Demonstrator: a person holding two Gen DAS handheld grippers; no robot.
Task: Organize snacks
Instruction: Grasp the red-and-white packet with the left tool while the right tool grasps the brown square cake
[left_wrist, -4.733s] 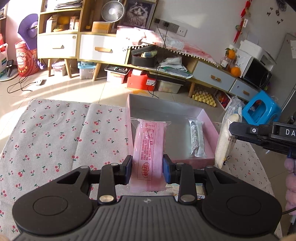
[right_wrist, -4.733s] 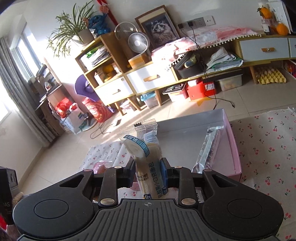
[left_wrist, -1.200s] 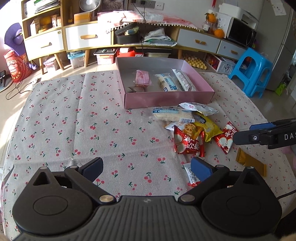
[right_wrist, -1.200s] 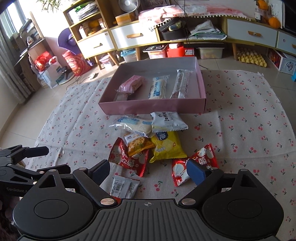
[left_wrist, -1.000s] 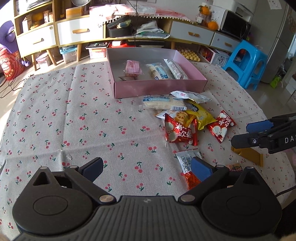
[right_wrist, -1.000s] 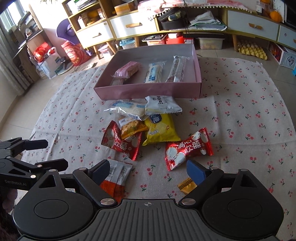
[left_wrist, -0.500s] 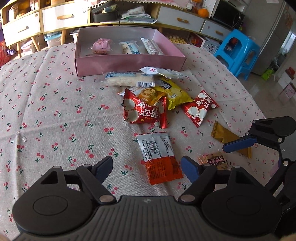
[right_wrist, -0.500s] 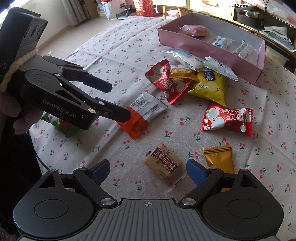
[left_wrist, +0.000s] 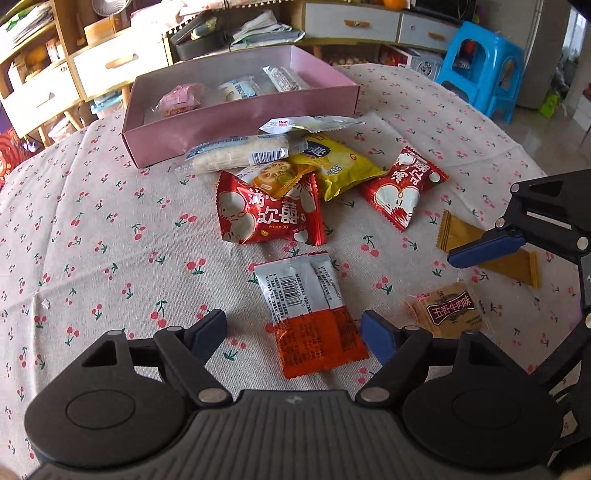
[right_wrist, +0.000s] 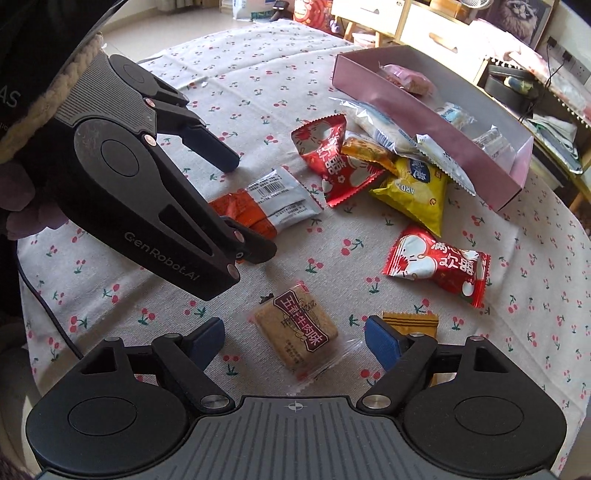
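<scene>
My left gripper (left_wrist: 293, 332) is open and straddles the near end of a silver and orange packet (left_wrist: 310, 310), which lies flat on the cloth; the packet also shows in the right wrist view (right_wrist: 266, 205). My right gripper (right_wrist: 293, 341) is open around a brown biscuit packet (right_wrist: 295, 330), also visible in the left wrist view (left_wrist: 445, 310). A pink box (left_wrist: 236, 114) at the far side holds three snacks. Loose snacks lie in front of it: two red packets (left_wrist: 269, 214) (left_wrist: 404, 192), a yellow bag (left_wrist: 340, 162), a white bar (left_wrist: 236, 155).
A gold sachet (left_wrist: 484, 254) lies under my right gripper's finger (left_wrist: 487, 247) in the left wrist view. The cherry-print cloth (left_wrist: 92, 229) covers a round table. A blue stool (left_wrist: 484, 66) and low cabinets stand beyond the table.
Both grippers have moved lower and closer to the table. The left now straddles the silver and orange packet, the right the brown biscuit packet. Earlier each let go of a snack in the box.
</scene>
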